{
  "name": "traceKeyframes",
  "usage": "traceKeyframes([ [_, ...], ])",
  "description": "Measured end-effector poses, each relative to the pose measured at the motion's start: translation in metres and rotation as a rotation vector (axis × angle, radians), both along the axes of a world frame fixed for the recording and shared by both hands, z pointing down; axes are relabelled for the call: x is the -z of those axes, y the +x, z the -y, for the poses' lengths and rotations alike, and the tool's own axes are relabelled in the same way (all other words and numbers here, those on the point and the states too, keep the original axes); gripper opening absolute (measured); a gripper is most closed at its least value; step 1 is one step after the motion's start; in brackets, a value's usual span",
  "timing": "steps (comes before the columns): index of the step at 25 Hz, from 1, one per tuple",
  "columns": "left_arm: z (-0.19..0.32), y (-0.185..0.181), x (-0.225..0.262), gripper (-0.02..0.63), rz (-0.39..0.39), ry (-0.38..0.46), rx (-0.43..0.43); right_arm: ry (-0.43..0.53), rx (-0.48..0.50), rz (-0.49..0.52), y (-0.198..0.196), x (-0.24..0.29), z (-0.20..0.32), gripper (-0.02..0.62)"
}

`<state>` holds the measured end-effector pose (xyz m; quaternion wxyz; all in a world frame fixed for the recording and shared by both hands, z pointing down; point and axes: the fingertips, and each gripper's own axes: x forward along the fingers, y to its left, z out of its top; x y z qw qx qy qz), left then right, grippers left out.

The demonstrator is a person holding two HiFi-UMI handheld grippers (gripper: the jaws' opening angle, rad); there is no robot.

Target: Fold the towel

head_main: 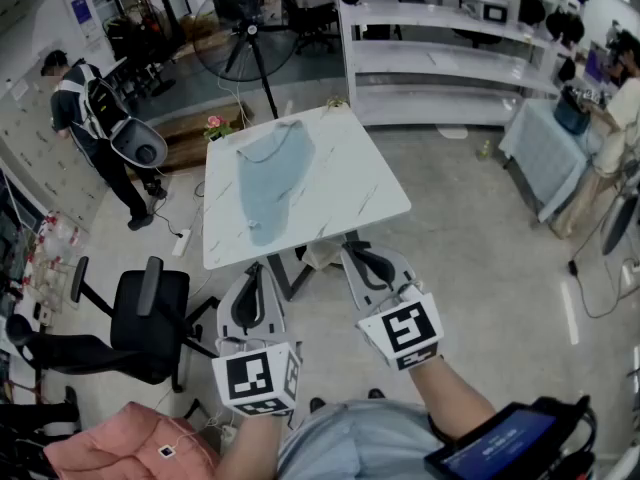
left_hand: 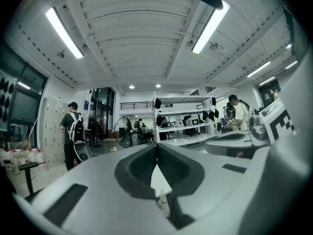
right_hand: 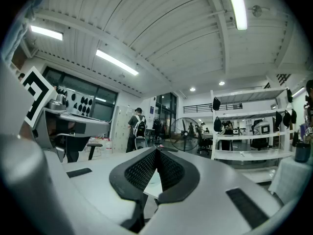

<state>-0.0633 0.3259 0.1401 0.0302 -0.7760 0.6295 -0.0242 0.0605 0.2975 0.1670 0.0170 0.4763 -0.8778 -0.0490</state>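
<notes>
I judged the fold not yet begun. The pale blue towel [head_main: 270, 176] lay unfolded and a little rumpled on the white table [head_main: 365, 193], toward the table's left side in the head view, with no edge brought over. I held the left gripper [head_main: 252, 283] and the right gripper [head_main: 358, 258] level, short of the table's near edge, each with its jaws pressed together on nothing. By my reckoning all of it was left: reaching in, taking an edge, and laying it across.
</notes>
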Motion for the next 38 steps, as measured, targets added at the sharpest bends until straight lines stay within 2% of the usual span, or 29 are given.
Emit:
traceKeyframes([
  [7, -0.001, 0.022, -0.007, 0.008, 0.01, -0.018, 0.028, -0.021, 0.034, 0.003, 0.019, -0.008, 0.0, 0.012],
  [14, -0.001, 0.029, -0.029, 0.008, 0.032, -0.084, 0.091, -0.078, 0.094, 0.038, 0.037, -0.024, 0.006, 0.041],
  [22, 0.034, 0.002, -0.059, 0.009, 0.032, -0.124, 0.127, -0.108, 0.108, 0.02, 0.024, -0.045, 0.042, 0.028],
  [27, 0.08, -0.023, -0.089, 0.014, 0.0, -0.165, 0.101, -0.138, 0.103, -0.015, -0.001, -0.065, 0.08, 0.023],
  [32, 0.156, -0.055, -0.134, 0.103, 0.0, -0.249, 0.042, -0.141, 0.094, -0.043, -0.039, -0.077, 0.147, 0.021],
  [38, 0.216, -0.069, -0.225, 0.161, 0.042, -0.454, -0.053, -0.259, 0.048, -0.074, -0.065, -0.122, 0.196, 0.018],
])
